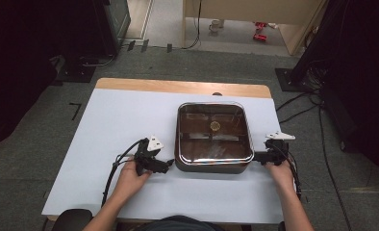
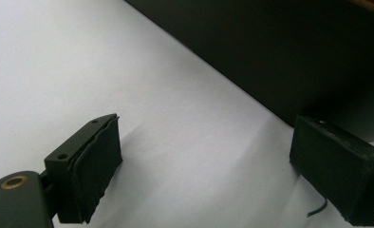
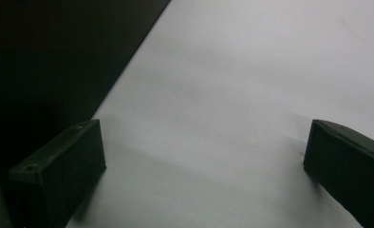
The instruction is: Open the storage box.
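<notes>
- Hands came in from the near edge of the table, each holding a gripper low over the white table cover (image 1: 110, 125).
- The left gripper (image 1: 168, 164) lay level, pointing at the near left corner of the square pan (image 1: 214, 166); its tips sat just beside the pan's dark wall, and whether they touched it could not be told.
- In the left gripper view its jaws stood wide apart with only white cover between them; the foam pad (image 2: 97, 168) on one jaw looked ragged at the edge, and the pan's dark side (image 2: 289, 57) crossed ahead of them.
- The right gripper (image 1: 257, 156) lay at the pan's near right corner, pointing at its side wall from the opposite flank, very close to it.
- In the right gripper view its jaws were likewise spread, nothing between them, with the pan's black wall (image 3: 47, 61) just beyond one jaw.
- Between the two grippers sat the pan, covered by a glass lid (image 1: 197, 132) with a small round knob (image 1: 215, 126) at its centre.
- Beyond the pan ran the bare wooden strip (image 1: 178, 86) of the table's far edge.
</notes>
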